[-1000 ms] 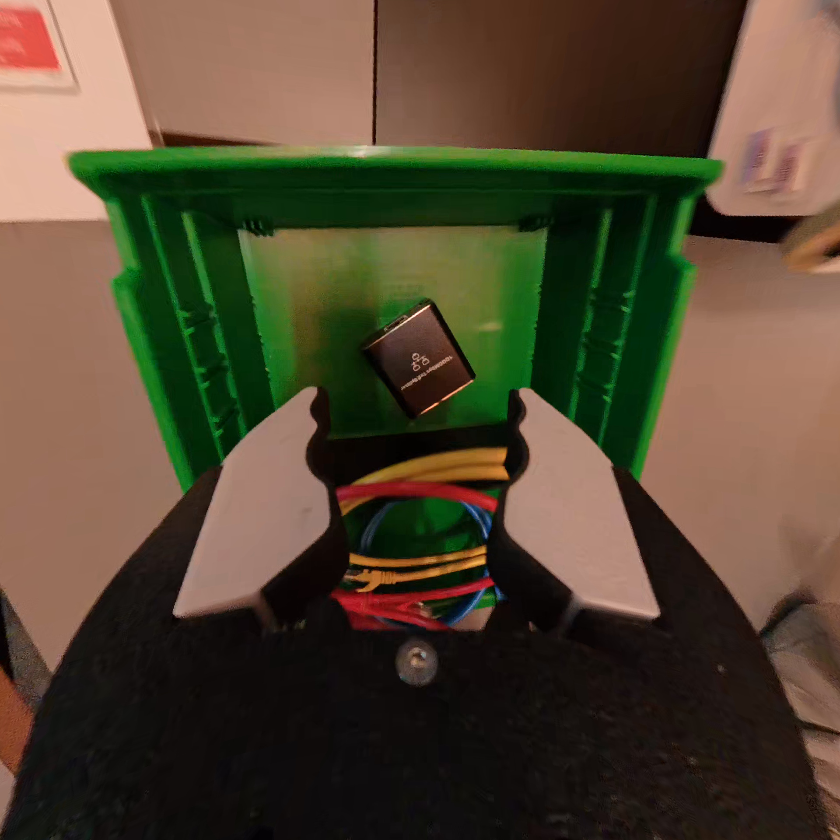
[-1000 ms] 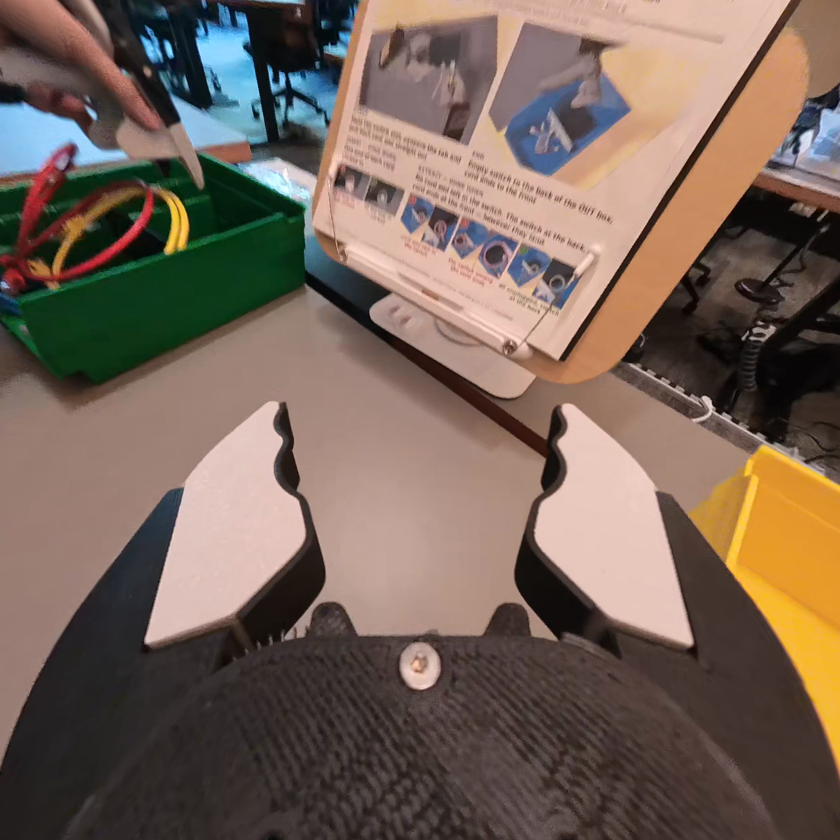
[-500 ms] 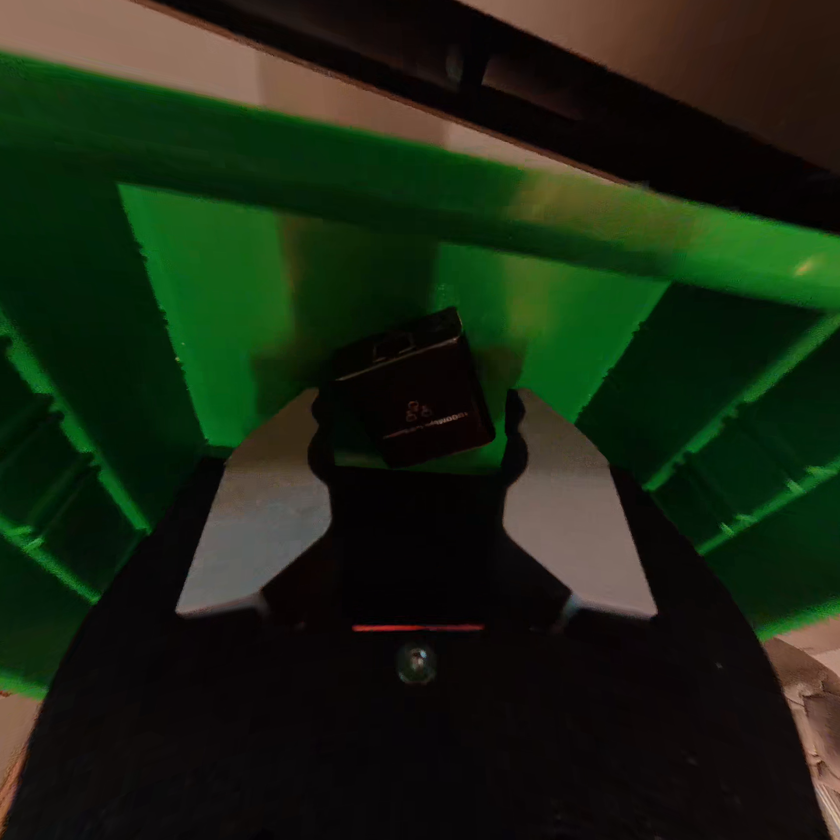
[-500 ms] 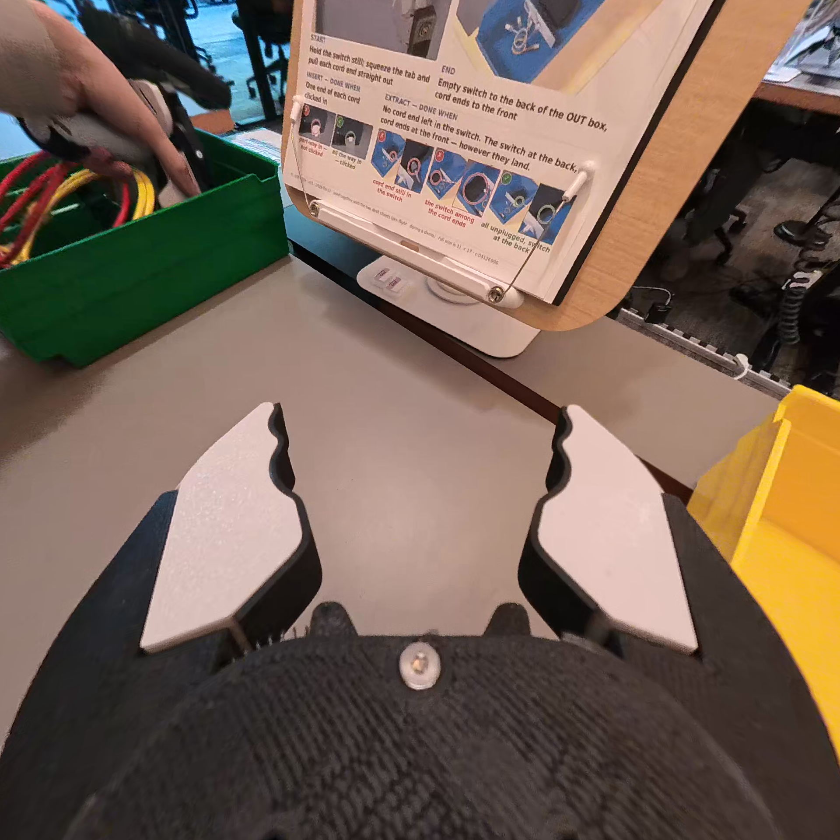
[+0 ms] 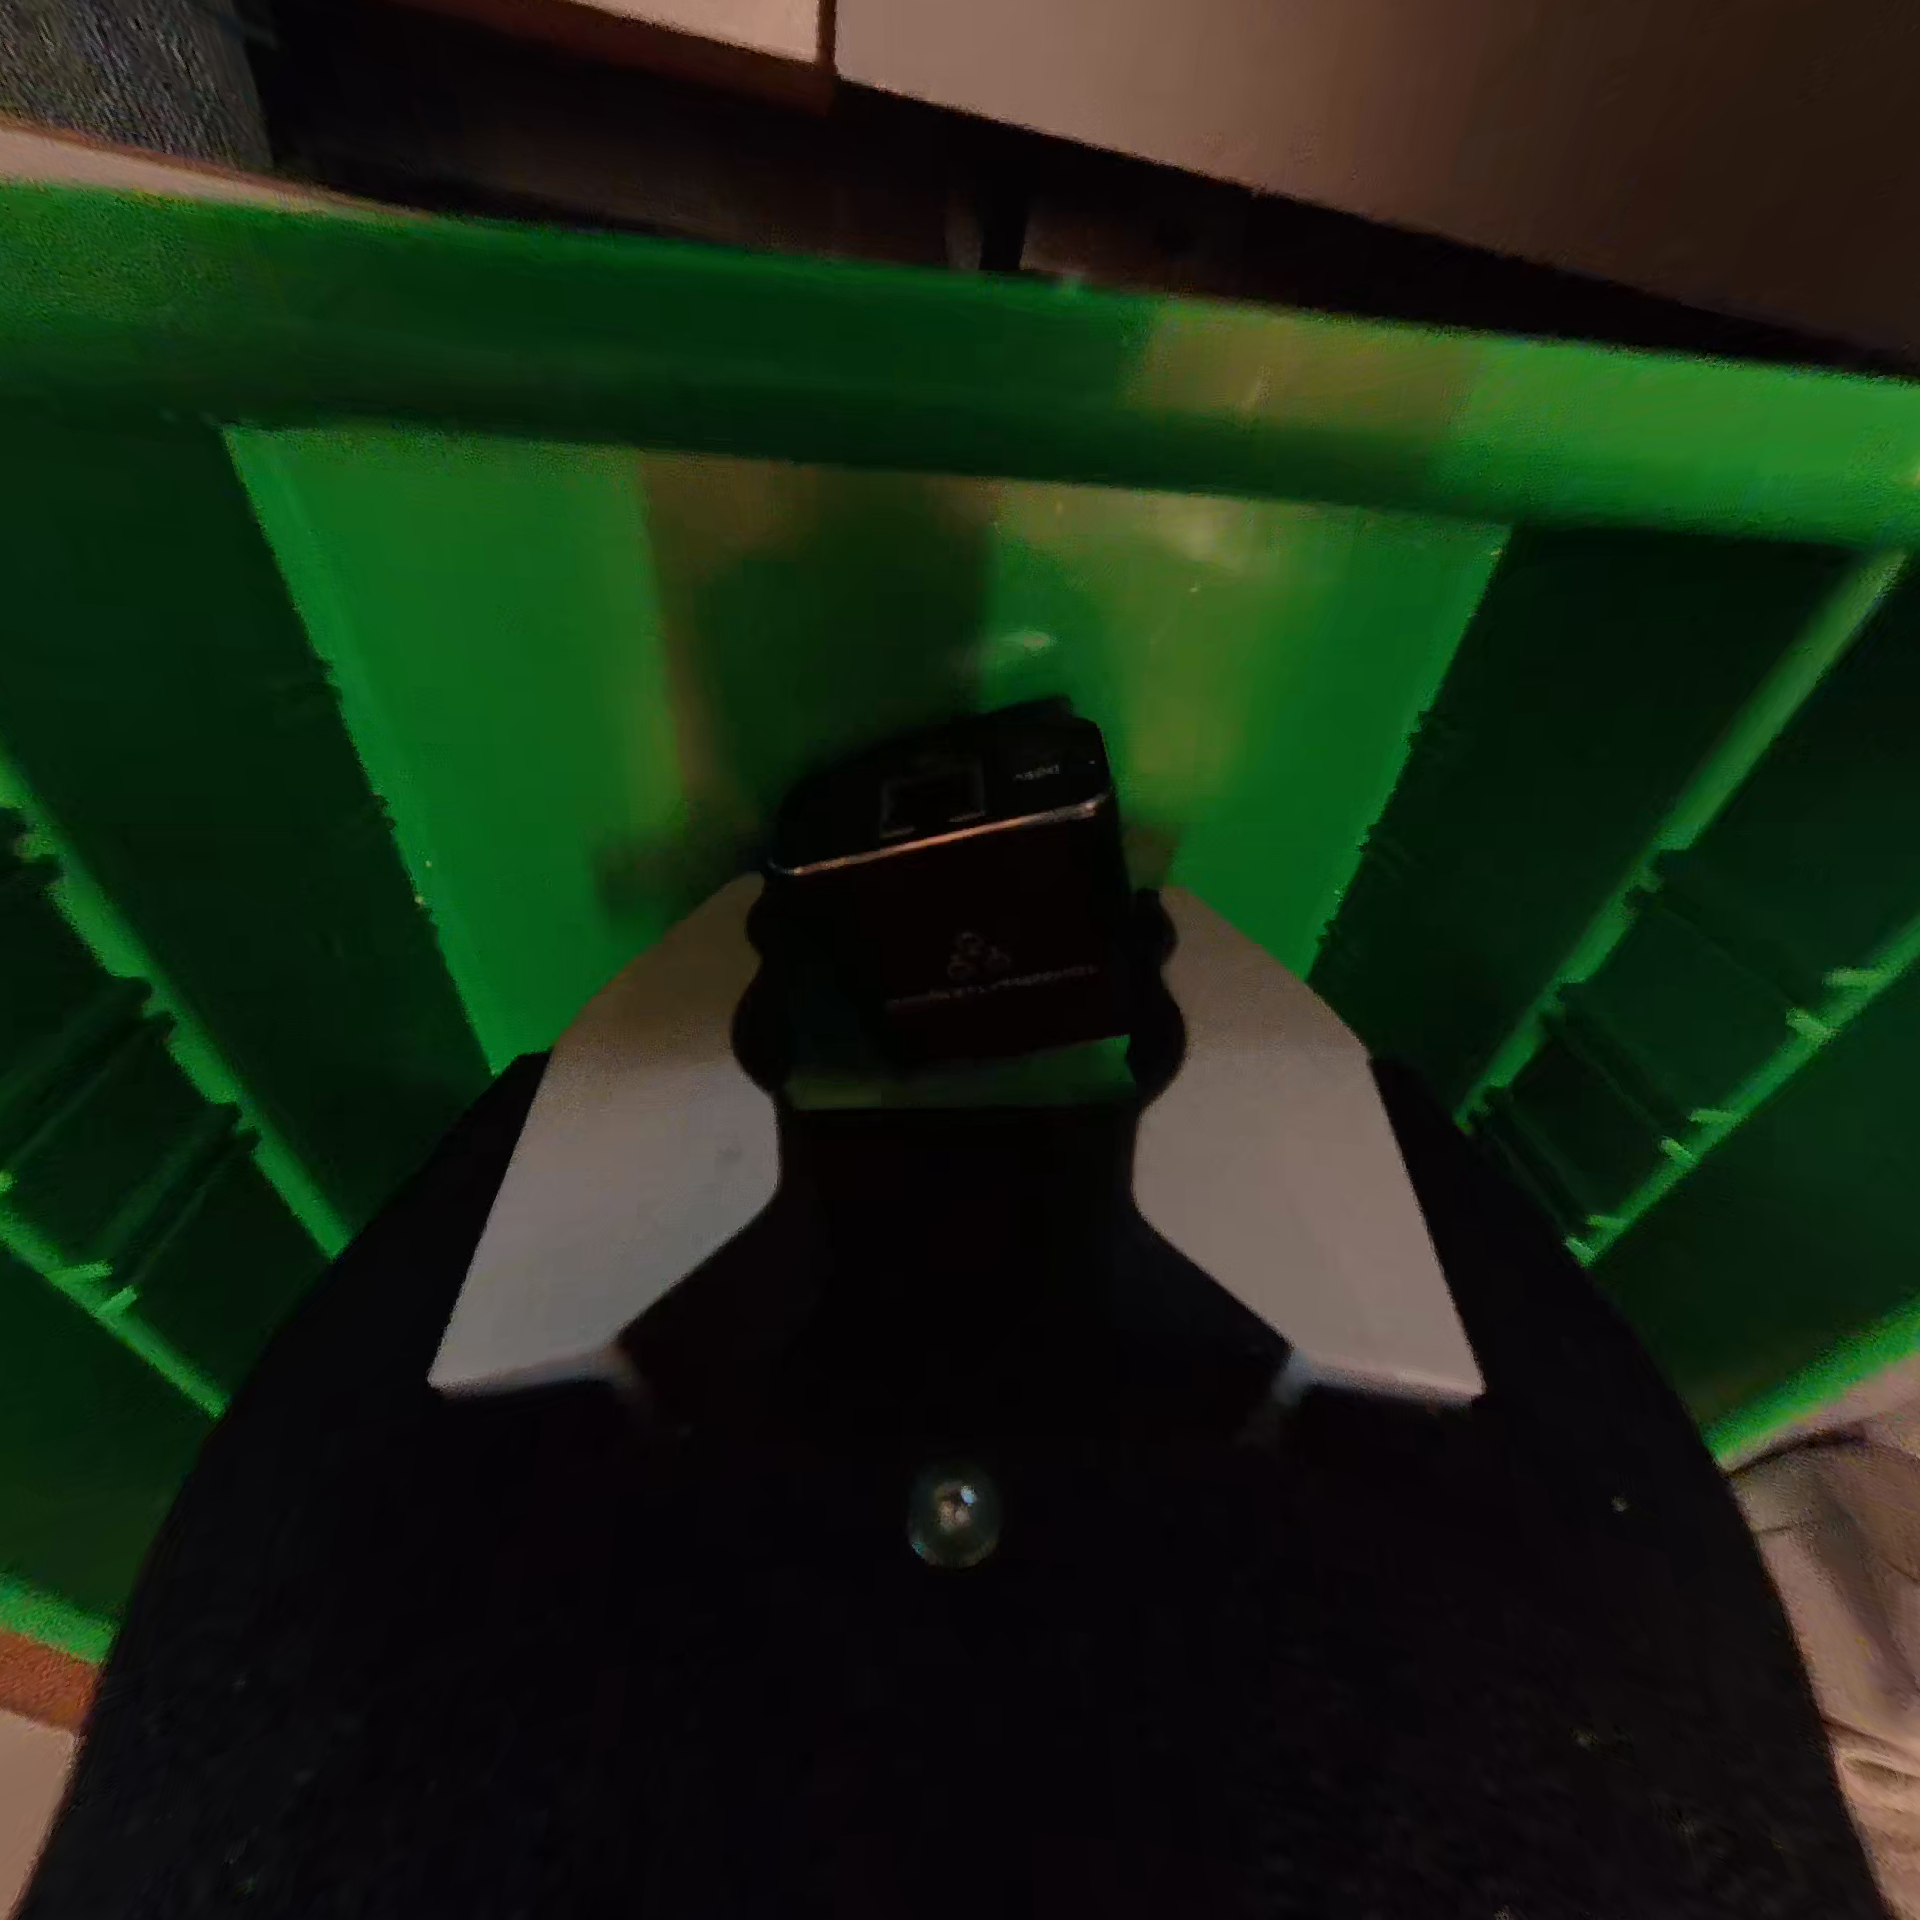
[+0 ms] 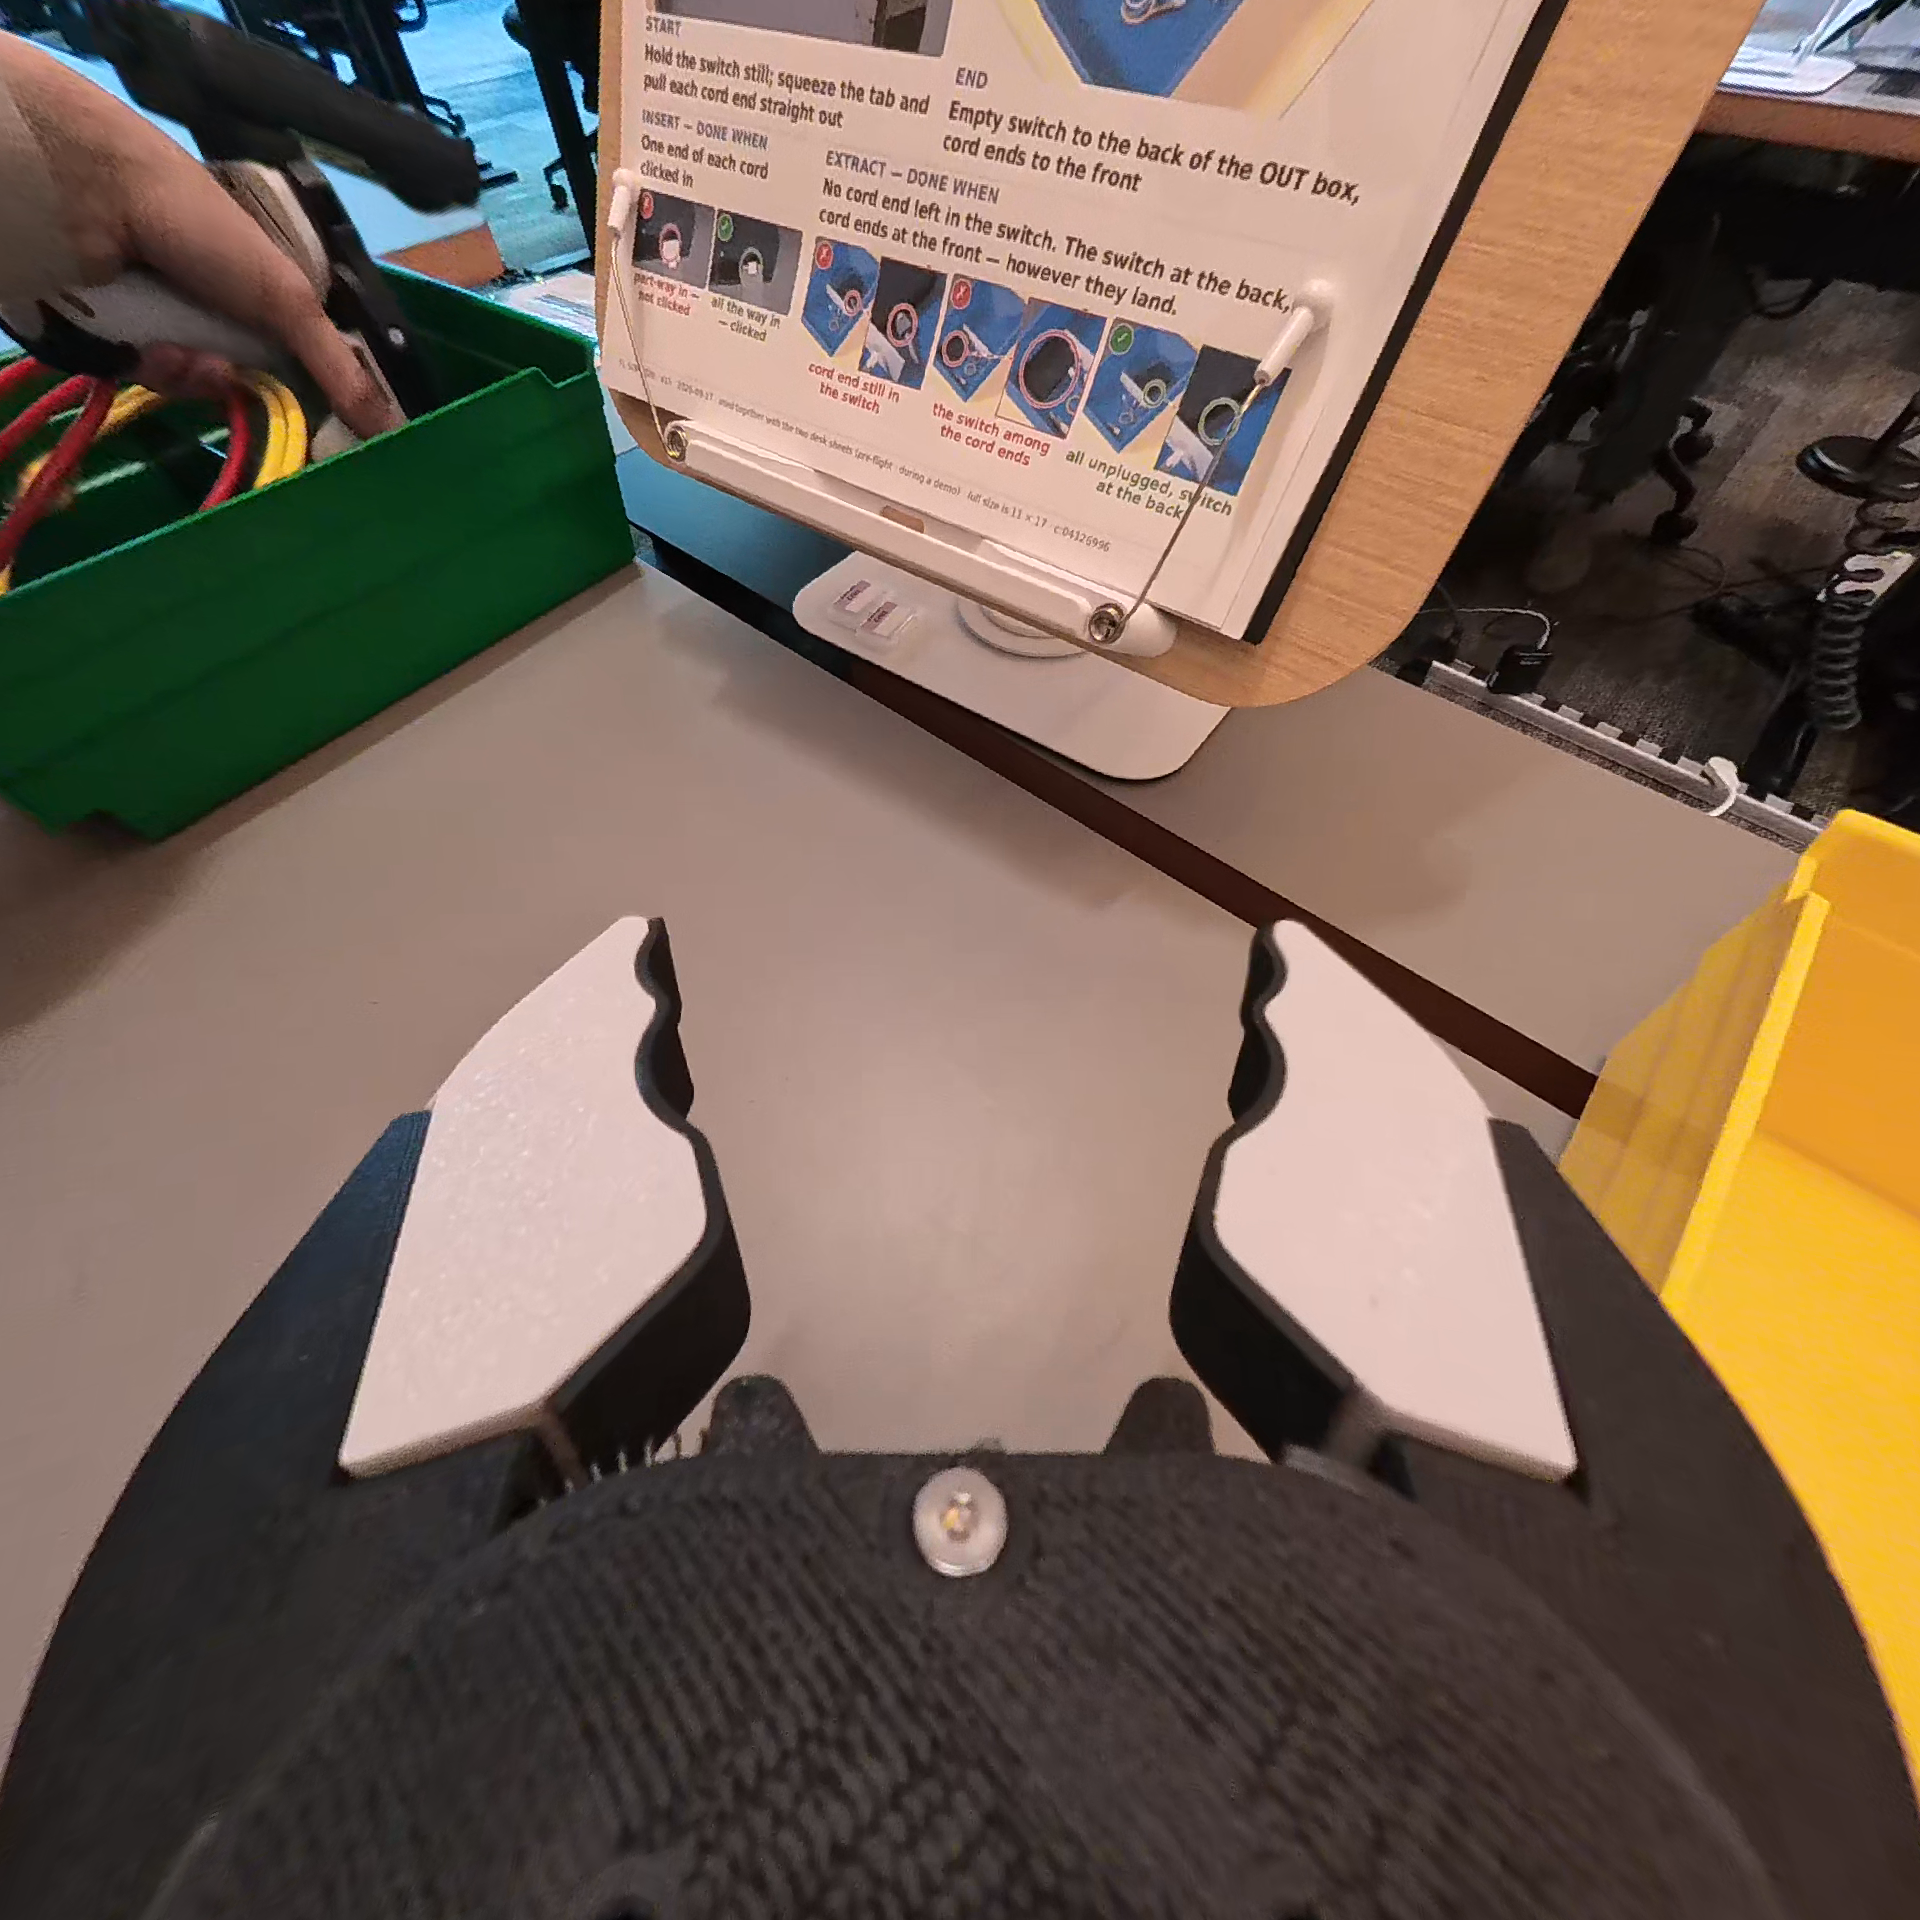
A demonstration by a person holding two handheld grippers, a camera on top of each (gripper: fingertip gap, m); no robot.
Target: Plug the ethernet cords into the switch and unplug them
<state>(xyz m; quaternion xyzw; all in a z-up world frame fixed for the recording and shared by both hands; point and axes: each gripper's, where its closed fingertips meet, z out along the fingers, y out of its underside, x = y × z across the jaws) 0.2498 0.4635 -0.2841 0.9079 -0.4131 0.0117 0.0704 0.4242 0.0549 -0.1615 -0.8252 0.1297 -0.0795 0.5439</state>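
In the left wrist view, the black ethernet switch (image 5: pixel 966 914) sits between my left gripper's (image 5: pixel 951 935) fingertips, inside the back compartment of the green bin (image 5: pixel 727 343). The jaws press on its two sides, and its port face points away from me. The cords are hidden in this view. In the right wrist view, red and yellow ethernet cords (image 6: pixel 239 426) lie in the green bin (image 6: pixel 312 613) at far left, where a hand holds the left gripper (image 6: pixel 343 301). My right gripper (image 6: pixel 956 997) is open and empty above the grey table (image 6: pixel 883 831).
A yellow bin (image 6: pixel 1766 1143) stands at the right edge of the table. An instruction board (image 6: pixel 1039 260) on a white stand sits at the table's far edge, beside the green bin. Chairs and cables lie on the floor beyond. Across from one pair of fingers to the other is roughly 45 cm.
My left gripper has moved forward and down into the bin's back compartment, and its jaws now close around the switch, which has turned in line with the fingers. The right gripper has shifted slightly.
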